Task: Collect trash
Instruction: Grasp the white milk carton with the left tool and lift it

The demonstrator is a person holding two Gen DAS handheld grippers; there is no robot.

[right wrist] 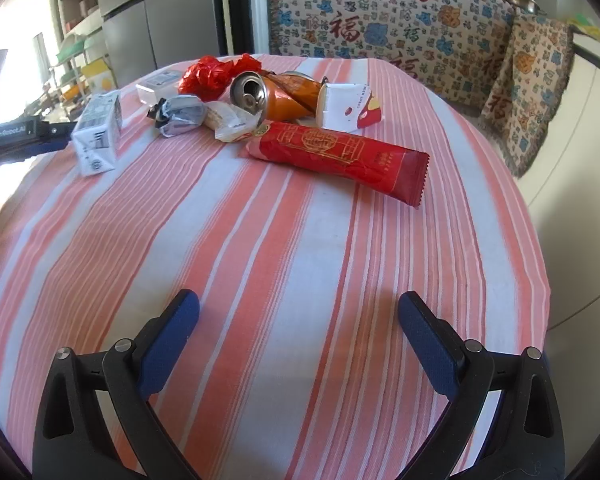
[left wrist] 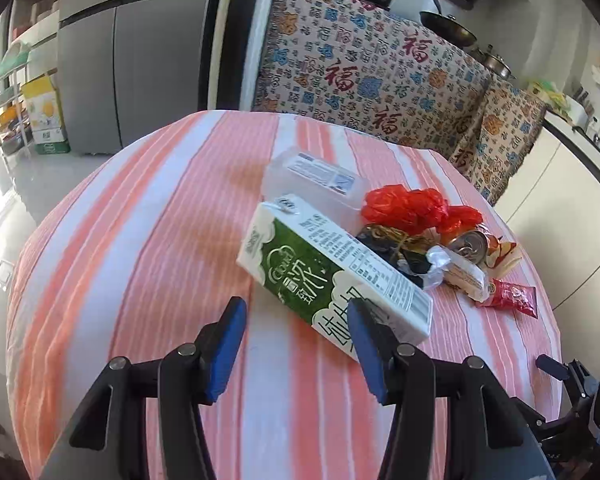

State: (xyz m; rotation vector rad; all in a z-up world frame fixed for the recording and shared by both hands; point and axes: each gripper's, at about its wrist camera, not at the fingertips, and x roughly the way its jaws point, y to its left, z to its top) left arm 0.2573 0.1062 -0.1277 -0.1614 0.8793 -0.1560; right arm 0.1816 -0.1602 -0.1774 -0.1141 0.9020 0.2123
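My left tongs (left wrist: 296, 344) stand half open with nothing between them, their right pad just against the carton (left wrist: 332, 276). My right tongs (right wrist: 300, 336) gape wide over bare tabletop (right wrist: 260, 240), trash beyond: wrapper (right wrist: 340, 156), can (right wrist: 276, 96).

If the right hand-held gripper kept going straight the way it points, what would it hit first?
Most likely bare striped tablecloth: the right hand-held gripper tilts down with open jaws and nothing lies between them. The nearest trash along that line is the red wrapper, though depth is unclear.
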